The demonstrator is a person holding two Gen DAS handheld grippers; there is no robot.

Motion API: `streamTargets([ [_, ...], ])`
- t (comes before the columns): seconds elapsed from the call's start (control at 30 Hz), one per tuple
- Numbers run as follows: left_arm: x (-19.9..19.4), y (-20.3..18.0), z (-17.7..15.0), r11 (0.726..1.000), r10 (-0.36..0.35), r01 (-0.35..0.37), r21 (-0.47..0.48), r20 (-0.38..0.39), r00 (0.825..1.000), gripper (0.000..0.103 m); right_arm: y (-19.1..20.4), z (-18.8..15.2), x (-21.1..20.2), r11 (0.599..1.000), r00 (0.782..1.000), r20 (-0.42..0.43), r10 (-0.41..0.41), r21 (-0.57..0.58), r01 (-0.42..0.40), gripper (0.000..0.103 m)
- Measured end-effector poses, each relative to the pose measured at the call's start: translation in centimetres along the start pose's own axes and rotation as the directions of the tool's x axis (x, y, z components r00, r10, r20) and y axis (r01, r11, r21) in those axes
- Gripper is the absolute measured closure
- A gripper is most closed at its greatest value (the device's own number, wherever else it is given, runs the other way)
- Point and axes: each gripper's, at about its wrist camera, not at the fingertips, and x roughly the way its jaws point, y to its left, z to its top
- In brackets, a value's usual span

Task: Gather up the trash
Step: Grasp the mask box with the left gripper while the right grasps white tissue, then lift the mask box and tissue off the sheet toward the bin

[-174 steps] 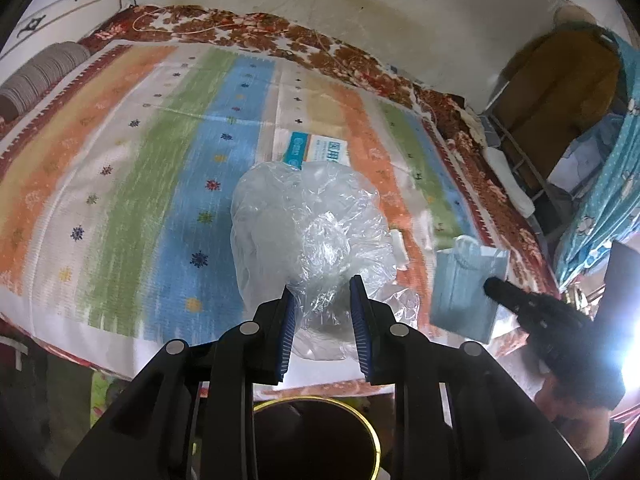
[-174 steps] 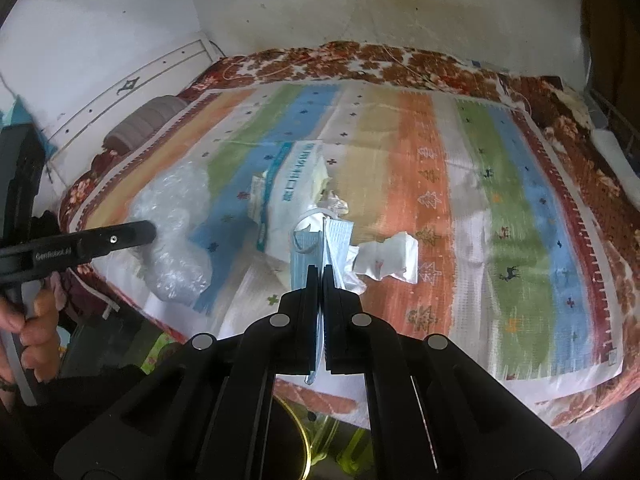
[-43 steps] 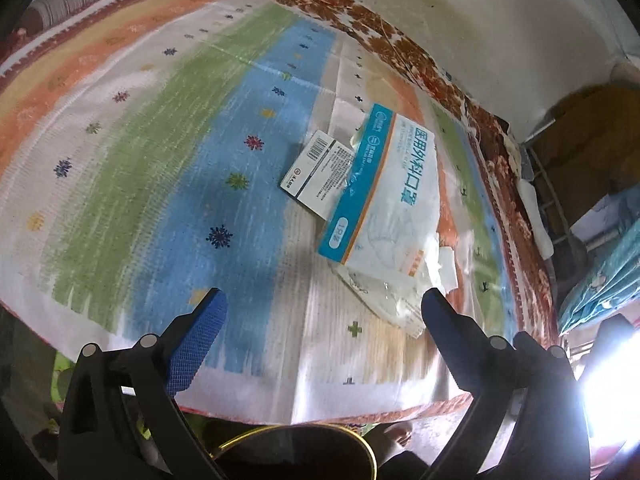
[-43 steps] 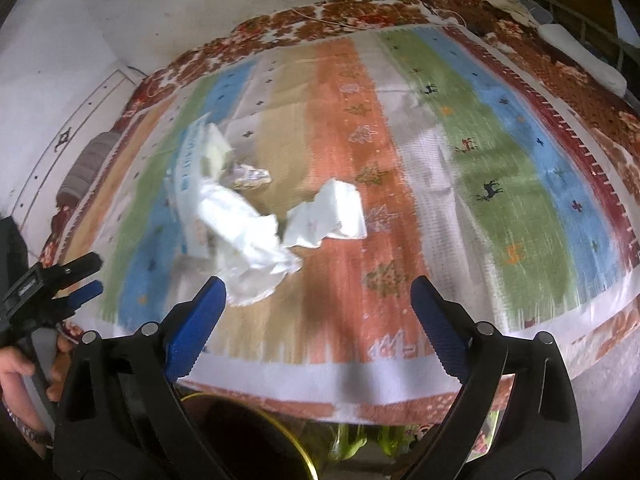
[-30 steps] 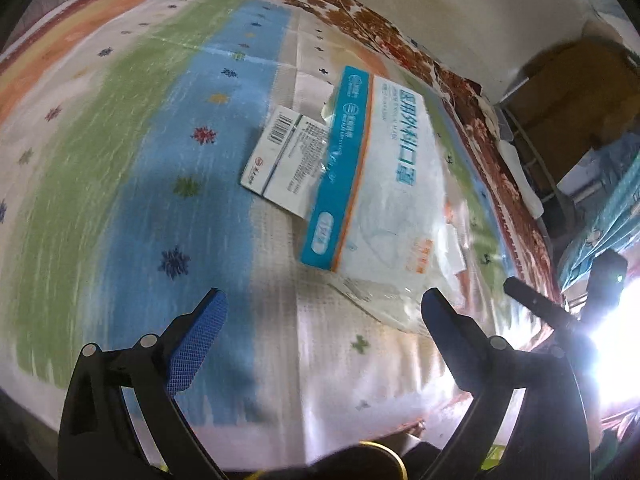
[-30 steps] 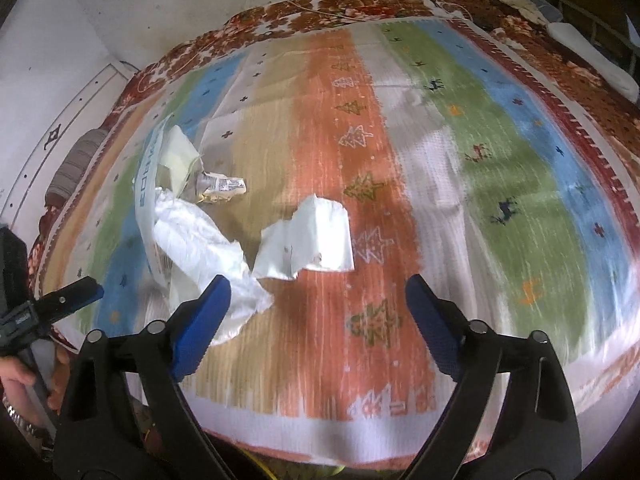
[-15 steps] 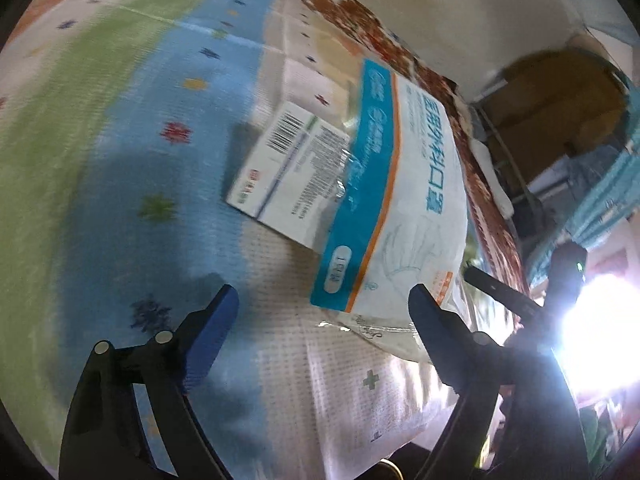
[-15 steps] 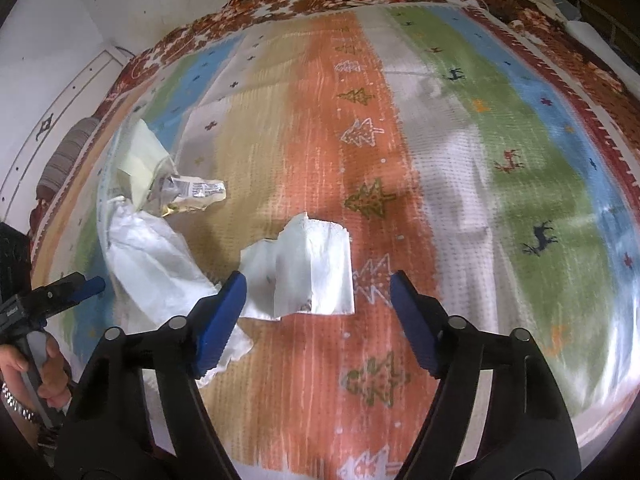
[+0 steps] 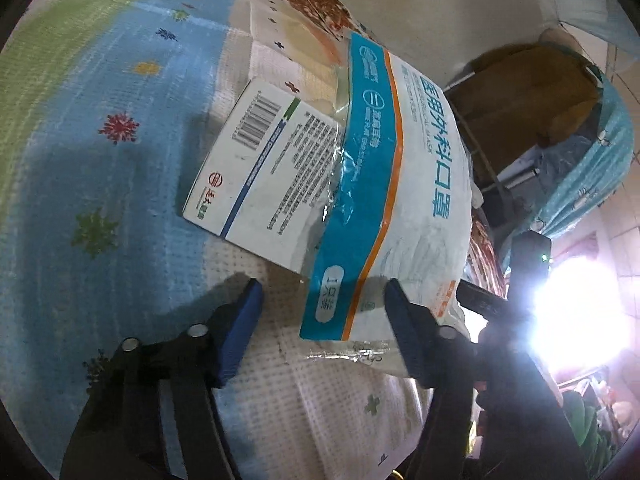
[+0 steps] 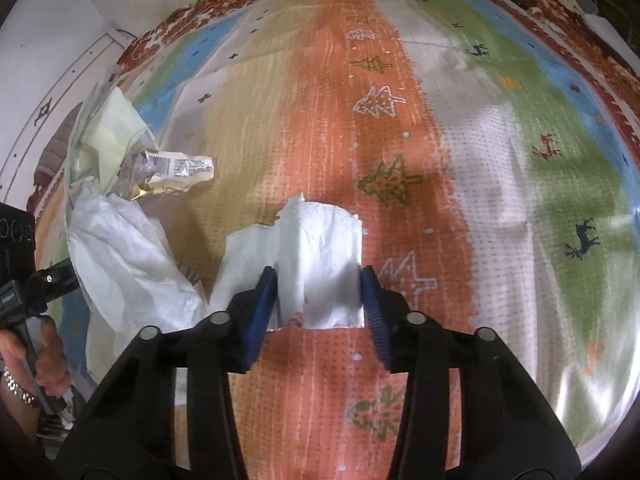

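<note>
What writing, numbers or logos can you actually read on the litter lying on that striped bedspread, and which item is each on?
"医用外科口罩", large blue characters: white plastic mask bag with the teal band.
"1只装", in a white oval: same bag's teal band.
Small white lines on that band: too blurred to read.
Barcode, red round logo and fine print: white cardboard box; digits and words too small.
Barcode and print: crumpled gold snack wrapper; unreadable.
Crumpled white paper tissue: no text.

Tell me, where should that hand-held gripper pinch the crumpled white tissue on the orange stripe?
Best across its raised middle fold, coming down from above. The tissue humps up there while its edges lie flat on the blanket. The right hand-held gripper has just been closing and already straddles that fold, pads at either side.
</note>
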Motion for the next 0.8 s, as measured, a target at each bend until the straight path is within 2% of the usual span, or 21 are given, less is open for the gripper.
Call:
streamTargets([
  [0.1, -0.2, 0.0, -0.1, 1.0, -0.014, 0.014, 0.001, -0.013, 1.0, 0.058, -0.1, 0.1, 0.1, 1.0, 1.0, 0.001, -0.004, 0.008, 0.004, 0.077],
  [0.23, 0.0, -0.9, -0.4, 0.999, -0.028, 0.03, 0.039, -0.044, 0.999, 0.071, 0.2, 0.1, 0.0, 1.0, 1.0, -0.002, -0.015, -0.008, 0.015, 0.088],
  [0.3, 0.3, -1.6, -0.6, 0.998, -0.019, 0.022, 0.058, -0.062, 0.998, 0.087, 0.5, 0.0, -0.1, 0.999, 1.0, -0.002, -0.03, -0.034, 0.03, 0.092],
  [0.4, 0.4, -2.6, -0.8, 0.994, -0.009, 0.017, 0.104, -0.071, 0.997, 0.098, 0.8, -0.1, -0.3, 0.997, 0.999, -0.001, -0.048, -0.061, 0.048, 0.097],
  [0.6, -0.4, -4.7, -1.0, 0.991, -0.013, 0.019, 0.136, -0.041, 0.999, 0.103, 0.9, -0.1, -1.8, 0.996, 0.998, 0.006, -0.057, -0.076, 0.057, 0.098],
  [0.8, -2.0, -6.6, -1.5, 0.986, 0.022, -0.018, 0.163, -0.019, 1.0, 0.103, 1.1, -0.2, -4.3, 0.995, 0.998, 0.029, -0.063, -0.075, 0.065, 0.098],
])
